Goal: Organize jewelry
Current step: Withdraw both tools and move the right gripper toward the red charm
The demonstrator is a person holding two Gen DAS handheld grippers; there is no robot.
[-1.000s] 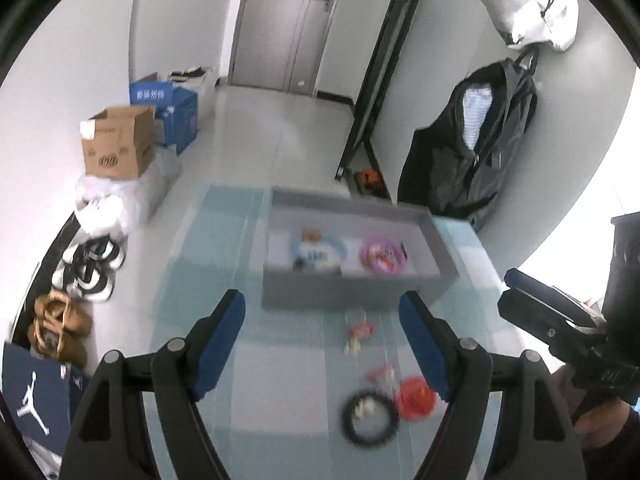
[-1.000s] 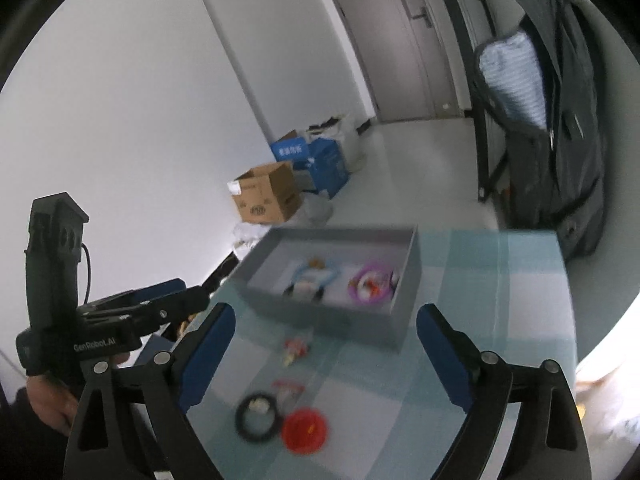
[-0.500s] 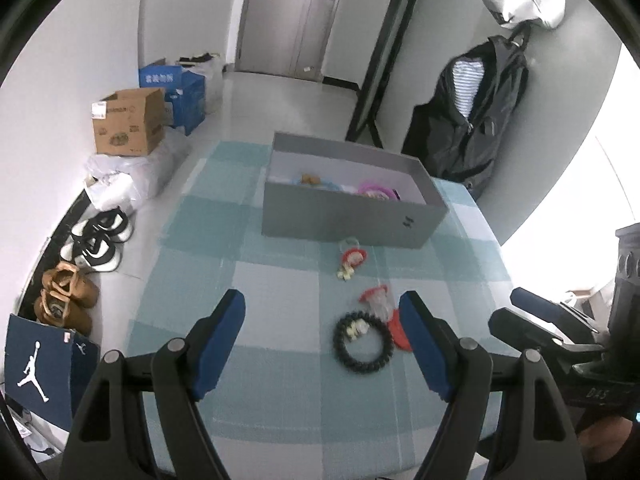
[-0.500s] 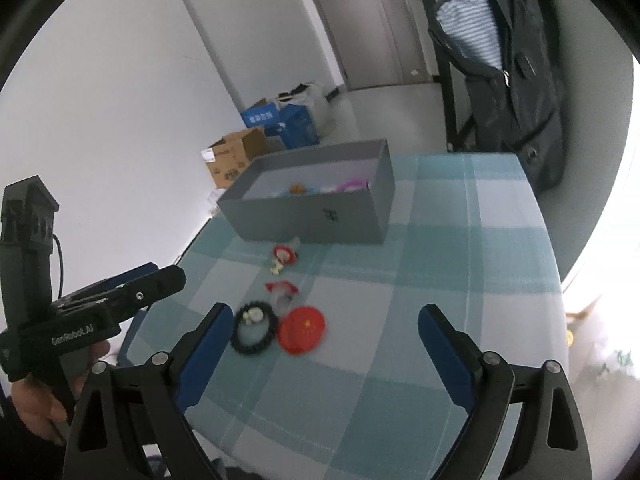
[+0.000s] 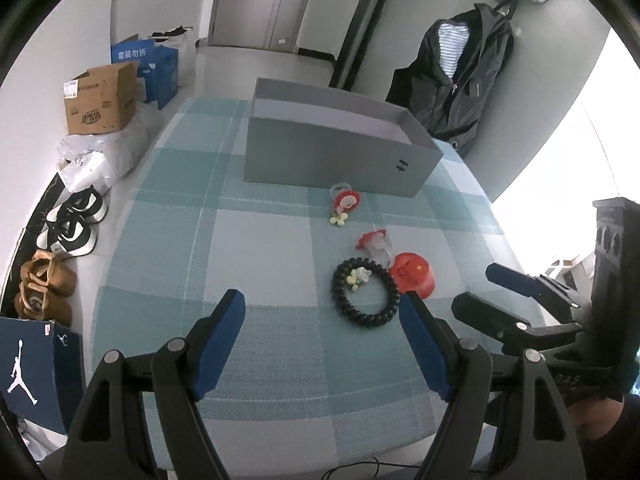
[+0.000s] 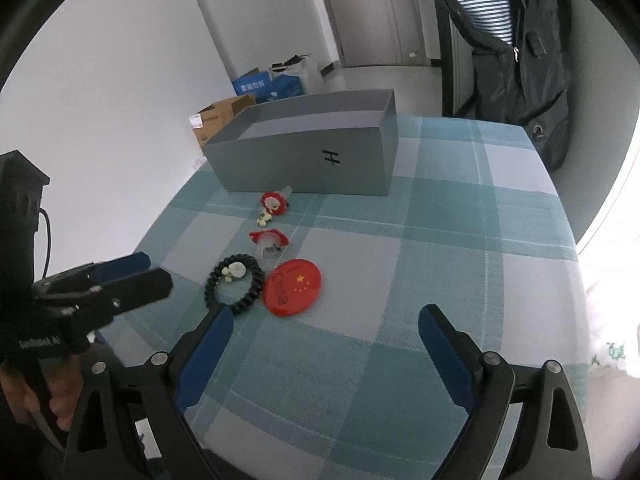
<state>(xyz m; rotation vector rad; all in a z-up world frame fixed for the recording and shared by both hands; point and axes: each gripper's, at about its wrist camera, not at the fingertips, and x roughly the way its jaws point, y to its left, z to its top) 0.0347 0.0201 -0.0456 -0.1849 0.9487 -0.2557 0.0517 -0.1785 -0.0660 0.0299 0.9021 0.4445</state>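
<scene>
While both grippers' fingers (image 5: 224,340) gape empty, black bead bracelet (image 5: 365,298) lies just ahead

On the worktop (image 5: 280,360) the box (image 5: 336,156) stands at the far side. Just before it lies a flower clip (image 5: 345,202), nearer a second clip (image 5: 374,242), then a bead bracelet (image 5: 365,294) with a disc (image 5: 412,274) touching its right. Both hand-held grippers hang over the near edge, left (image 5: 320,344) and right (image 6: 324,354).
</scene>
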